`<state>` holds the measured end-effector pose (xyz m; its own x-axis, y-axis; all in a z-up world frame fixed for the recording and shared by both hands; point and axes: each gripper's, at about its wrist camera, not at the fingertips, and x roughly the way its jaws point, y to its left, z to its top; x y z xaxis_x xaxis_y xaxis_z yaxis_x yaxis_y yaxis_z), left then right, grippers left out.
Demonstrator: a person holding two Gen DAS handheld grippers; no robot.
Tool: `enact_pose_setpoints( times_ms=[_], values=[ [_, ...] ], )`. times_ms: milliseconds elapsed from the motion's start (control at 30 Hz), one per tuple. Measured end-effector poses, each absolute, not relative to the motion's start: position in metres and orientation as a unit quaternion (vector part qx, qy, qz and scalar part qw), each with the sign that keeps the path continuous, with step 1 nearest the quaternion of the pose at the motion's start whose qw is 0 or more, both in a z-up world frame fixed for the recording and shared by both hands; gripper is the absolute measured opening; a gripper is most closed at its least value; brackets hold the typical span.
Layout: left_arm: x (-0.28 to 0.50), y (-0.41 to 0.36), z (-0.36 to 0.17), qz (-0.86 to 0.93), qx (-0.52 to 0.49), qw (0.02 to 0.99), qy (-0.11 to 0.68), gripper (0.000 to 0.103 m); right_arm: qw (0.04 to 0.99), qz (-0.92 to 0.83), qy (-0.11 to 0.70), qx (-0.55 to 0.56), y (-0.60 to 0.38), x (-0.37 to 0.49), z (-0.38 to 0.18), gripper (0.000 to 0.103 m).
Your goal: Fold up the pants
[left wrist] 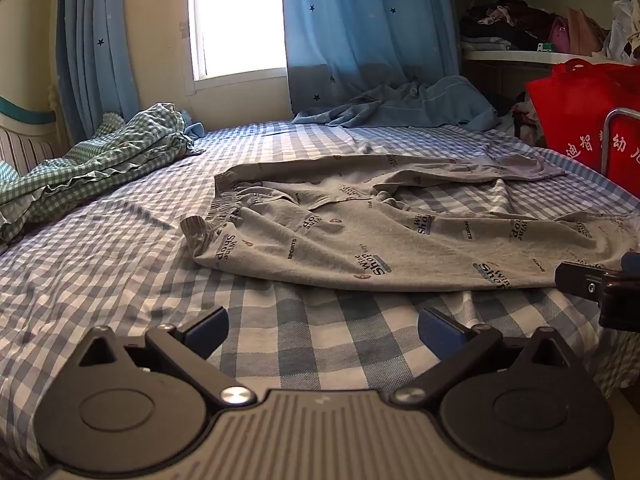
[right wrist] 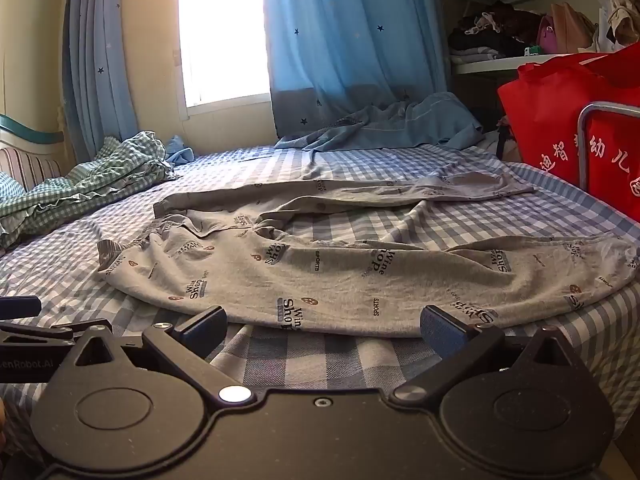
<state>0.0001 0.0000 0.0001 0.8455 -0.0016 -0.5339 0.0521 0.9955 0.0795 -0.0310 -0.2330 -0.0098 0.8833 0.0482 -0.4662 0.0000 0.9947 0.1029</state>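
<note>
Grey printed pants [left wrist: 360,232] lie spread on the blue checked bed sheet [left wrist: 120,272], waistband to the left, both legs running right. They also show in the right wrist view [right wrist: 340,276]. My left gripper [left wrist: 323,330] is open and empty, hovering just in front of the pants' near edge. My right gripper [right wrist: 323,330] is open and empty, also just short of the near leg's edge. The right gripper shows at the right edge of the left wrist view [left wrist: 608,284]; the left gripper shows at the left edge of the right wrist view [right wrist: 36,336].
A crumpled green checked blanket [left wrist: 100,160] lies at the left. A blue garment [left wrist: 400,108] lies at the far end under the curtain. A red bag [left wrist: 584,120] and a metal rail [left wrist: 612,136] stand at the bed's right side, with shelves behind.
</note>
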Motion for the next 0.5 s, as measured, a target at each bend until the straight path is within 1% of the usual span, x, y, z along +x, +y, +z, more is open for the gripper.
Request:
enact_pose_setpoints(
  times_ms=[500],
  values=[
    [0.0, 0.0, 0.0001, -0.014, 0.044, 0.96, 0.277, 0.103, 0.969, 0.012, 0.241, 0.049, -0.2331, -0.0332, -0.0092, 0.102]
  ],
)
